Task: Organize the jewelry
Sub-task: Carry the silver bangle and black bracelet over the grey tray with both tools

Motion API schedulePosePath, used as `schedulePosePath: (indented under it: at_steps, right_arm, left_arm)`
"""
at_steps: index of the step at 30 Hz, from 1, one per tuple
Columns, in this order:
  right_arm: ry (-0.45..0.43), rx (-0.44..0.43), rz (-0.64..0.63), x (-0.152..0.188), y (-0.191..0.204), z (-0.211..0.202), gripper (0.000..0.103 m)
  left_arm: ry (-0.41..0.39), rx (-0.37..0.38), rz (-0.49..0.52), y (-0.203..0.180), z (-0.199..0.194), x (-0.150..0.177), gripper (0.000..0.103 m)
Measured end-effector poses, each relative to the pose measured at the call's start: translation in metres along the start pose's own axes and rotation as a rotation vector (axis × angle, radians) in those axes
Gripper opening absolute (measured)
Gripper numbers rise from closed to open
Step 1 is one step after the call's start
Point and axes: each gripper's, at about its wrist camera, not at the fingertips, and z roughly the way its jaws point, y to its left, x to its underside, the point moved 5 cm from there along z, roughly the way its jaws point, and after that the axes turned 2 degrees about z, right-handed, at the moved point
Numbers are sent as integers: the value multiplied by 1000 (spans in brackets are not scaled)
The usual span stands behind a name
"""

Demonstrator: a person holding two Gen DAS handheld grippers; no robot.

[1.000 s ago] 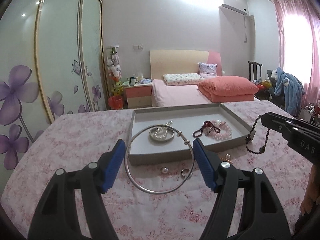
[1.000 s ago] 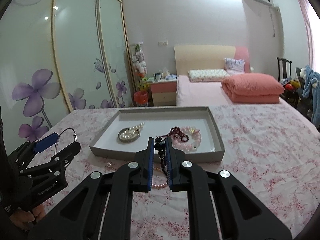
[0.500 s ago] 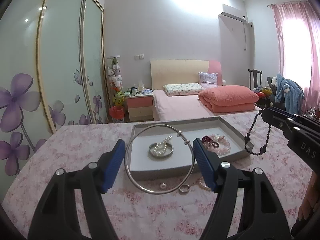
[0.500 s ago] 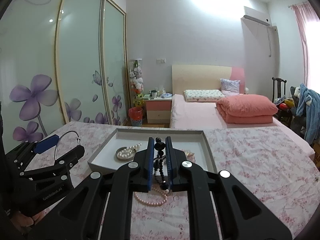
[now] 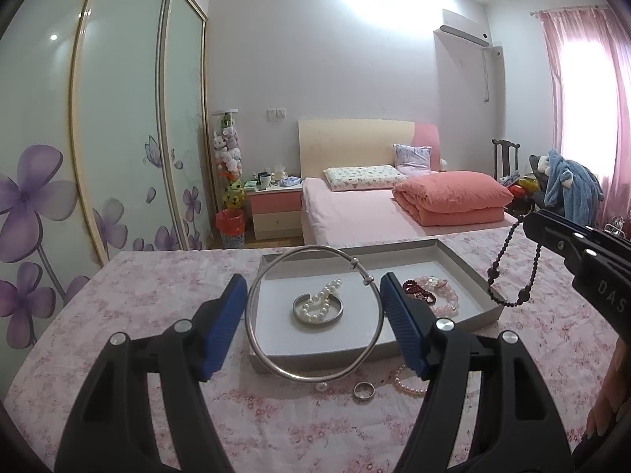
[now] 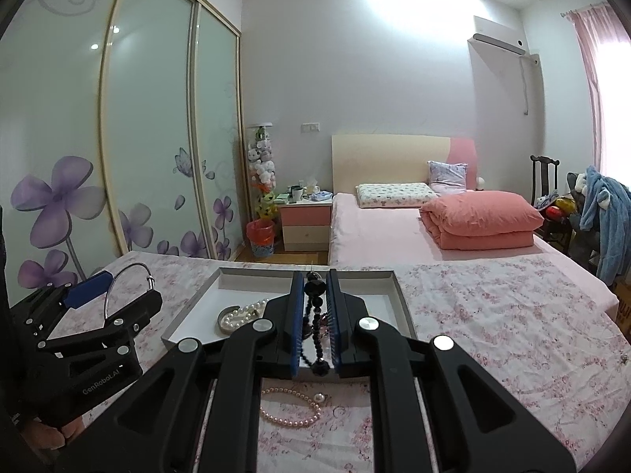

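Left wrist view | tray (image 5: 469,266) — pearls, cuff, perhaps pink beads | left hand-held gripper (image 5: 313,317) clasps bangle (image 5: 252,295)

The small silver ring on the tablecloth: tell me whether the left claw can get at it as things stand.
Probably not yet. The left claw is shut on the large silver bangle, so it has no free grip. The ring itself lies uncovered on the cloth in front of the tray.

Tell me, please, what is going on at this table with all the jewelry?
A person is sorting jewelry with two handheld grippers. The left gripper holds a large silver hoop bangle upright between its blue pads, above the near edge of the grey tray. The right gripper is shut on a dark beaded strand. A pink pearl bracelet and a small silver ring lie on the floral cloth.
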Motion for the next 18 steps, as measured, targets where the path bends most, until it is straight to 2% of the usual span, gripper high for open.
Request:
schedulePosePath:
  at_steps: [9,18]
  right_arm:
    - [-15,12,7,-12,-2,21,12]
    - [28,23,37,-14,-9,68,12]
  left_arm:
    - [0,-6,-4,0,28,-13,68]
    - [34,-13,-15,0,73,-18,68]
